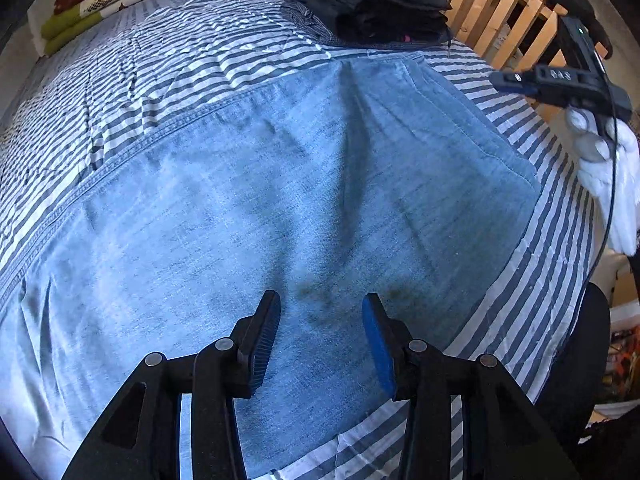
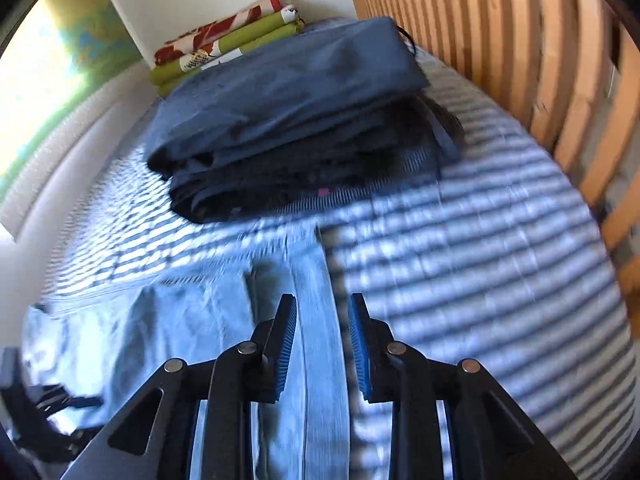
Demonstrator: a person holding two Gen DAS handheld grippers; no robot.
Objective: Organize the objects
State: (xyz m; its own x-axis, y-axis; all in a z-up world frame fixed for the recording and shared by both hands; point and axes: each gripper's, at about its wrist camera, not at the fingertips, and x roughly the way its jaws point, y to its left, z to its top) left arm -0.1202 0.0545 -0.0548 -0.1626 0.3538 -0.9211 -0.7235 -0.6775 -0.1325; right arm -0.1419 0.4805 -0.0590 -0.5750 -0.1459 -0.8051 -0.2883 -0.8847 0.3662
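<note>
1. Your left gripper [image 1: 320,336] hangs with its jaws parted and nothing between them, pointing down at the flat middle of the jeans [image 1: 280,200]. Your right gripper [image 2: 322,344] also has its jaws apart; the edge of the jeans [image 2: 320,320] runs through the gap, but the pads do not appear to press on it, so I read it as released.
2. The jeans lie spread on the bed, partly folded, with a long crease running away from the left gripper. Their far edge stops just short of the pile of dark clothes [image 2: 296,120].
3. You seem to be midway through folding the jeans, between one fold and the next. The next move likely calls for each gripper to pinch an edge, lift it clear and lay it over evenly. Keep the fabric flat so the crease does not bunch.
4. Once folded, the jeans probably belong on the pile of dark clothes, so leave yourself a clear path to it.
5. The striped bedcover [image 1: 180,60] is soft and rumpled, so a low pinch may catch it along with the denim.
6. Farther off, folded green and red bedding [image 2: 232,40] rests against the white wall, and a wooden slatted frame [image 2: 520,60] stands beside the bed.
</note>
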